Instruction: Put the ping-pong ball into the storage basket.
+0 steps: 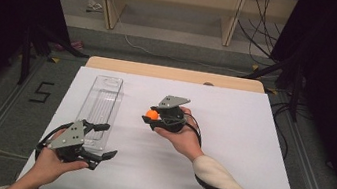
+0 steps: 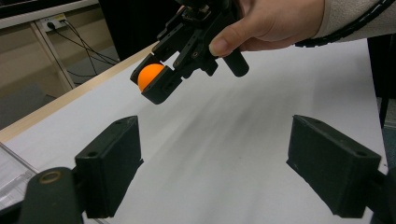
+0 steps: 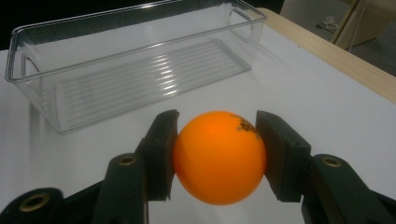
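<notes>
An orange ball (image 3: pixel 218 156) sits pinched between the two black jaws of my right gripper (image 3: pixel 217 154), held above the white table top. In the high view that gripper (image 1: pixel 152 116) hangs over the middle of the table with the ball (image 1: pixel 152 114) at its tip. A clear plastic bin (image 1: pixel 100 105) lies empty to its left, long side running away from me. My left gripper (image 1: pixel 103 140) stands open at the near left, beside the bin's near end. In the left gripper view its jaws are wide apart with nothing between them, and the ball (image 2: pixel 150 75) shows farther off.
The white board (image 1: pixel 231 134) covers a wooden table whose far edge (image 1: pixel 174 73) shows beyond it. Black cables trail from both grippers. Shelving and loose wires stand on the floor behind the table.
</notes>
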`<state>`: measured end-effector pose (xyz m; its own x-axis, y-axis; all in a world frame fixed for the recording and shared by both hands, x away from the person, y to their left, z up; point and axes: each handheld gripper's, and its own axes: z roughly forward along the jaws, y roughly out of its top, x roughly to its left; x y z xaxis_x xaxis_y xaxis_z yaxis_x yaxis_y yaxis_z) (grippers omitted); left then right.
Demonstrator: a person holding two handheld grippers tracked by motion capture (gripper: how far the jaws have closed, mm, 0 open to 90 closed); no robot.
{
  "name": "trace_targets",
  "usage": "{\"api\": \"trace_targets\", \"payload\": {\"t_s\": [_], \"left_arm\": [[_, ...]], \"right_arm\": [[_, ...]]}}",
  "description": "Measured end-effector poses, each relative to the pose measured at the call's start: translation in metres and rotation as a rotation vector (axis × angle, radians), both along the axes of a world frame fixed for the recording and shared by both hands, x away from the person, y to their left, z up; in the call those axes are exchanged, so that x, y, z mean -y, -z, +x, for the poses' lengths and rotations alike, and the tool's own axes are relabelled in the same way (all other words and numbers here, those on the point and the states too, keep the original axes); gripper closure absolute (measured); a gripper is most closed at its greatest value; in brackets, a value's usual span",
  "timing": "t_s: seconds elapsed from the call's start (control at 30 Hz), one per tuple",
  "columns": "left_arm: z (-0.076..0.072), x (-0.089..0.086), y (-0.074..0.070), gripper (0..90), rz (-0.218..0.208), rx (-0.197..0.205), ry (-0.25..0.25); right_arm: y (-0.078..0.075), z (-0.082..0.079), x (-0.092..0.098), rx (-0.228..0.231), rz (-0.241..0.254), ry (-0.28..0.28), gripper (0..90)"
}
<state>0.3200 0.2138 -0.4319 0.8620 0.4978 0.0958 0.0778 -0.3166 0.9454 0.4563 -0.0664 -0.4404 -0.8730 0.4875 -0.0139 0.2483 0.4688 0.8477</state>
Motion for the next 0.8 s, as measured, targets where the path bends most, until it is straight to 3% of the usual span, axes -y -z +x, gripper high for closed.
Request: {"api": "trace_targets", "payload": {"t_s": [0.8], "left_arm": [[0.000,0.000,0.000,17.1,-0.001,-0.001,0.000]], "right_arm": [[-0.002,0.001,-0.012,0.001,0.004,-0.013,51.4]]}}
